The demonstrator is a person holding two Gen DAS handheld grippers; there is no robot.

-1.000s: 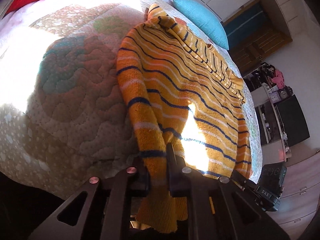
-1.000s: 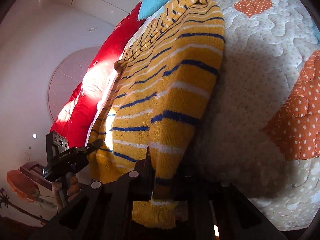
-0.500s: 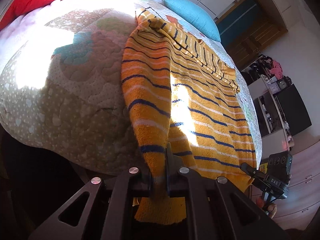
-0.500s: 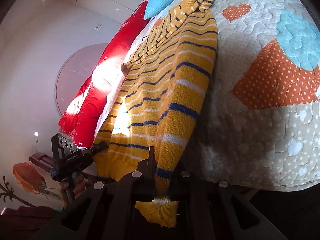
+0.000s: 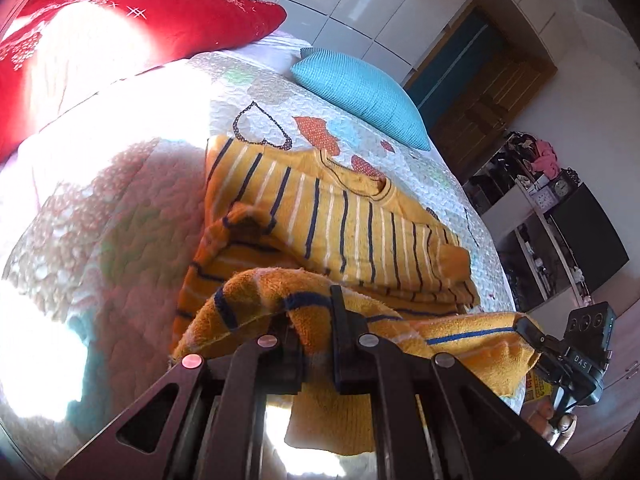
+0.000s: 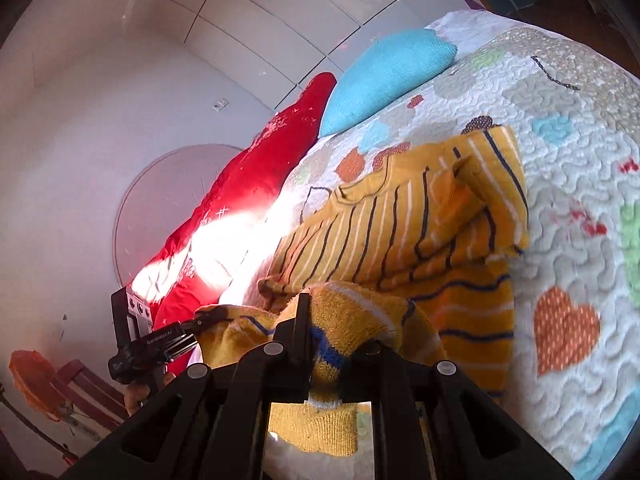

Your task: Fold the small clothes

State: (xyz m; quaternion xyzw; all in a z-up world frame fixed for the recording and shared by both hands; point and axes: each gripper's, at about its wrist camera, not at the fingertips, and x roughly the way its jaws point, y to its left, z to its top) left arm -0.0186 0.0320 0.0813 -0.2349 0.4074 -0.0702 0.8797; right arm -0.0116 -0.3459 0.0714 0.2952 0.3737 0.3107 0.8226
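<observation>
Left wrist view: the left tool [image 5: 314, 322] is clamped on the hem of the yellow striped sweater [image 5: 340, 216], which lies on the quilted bed [image 5: 120, 200] with its lower part lifted and doubled toward the collar. The right tool [image 5: 528, 326] pinches the hem's other corner.

Right wrist view: the right tool [image 6: 332, 328] grips the sweater's [image 6: 400, 220] hem; the left tool [image 6: 200, 322] holds the far corner. A blue pillow [image 6: 384, 76] and a red pillow [image 6: 256, 168] lie beyond.

The sweater [image 5: 344, 220] lies on the bed [image 5: 120, 208], its near hem lifted between the left gripper [image 5: 316, 320] and right gripper [image 6: 332, 328]. Two pillows [image 5: 360, 96] sit behind it, apparently against the wall.
</observation>
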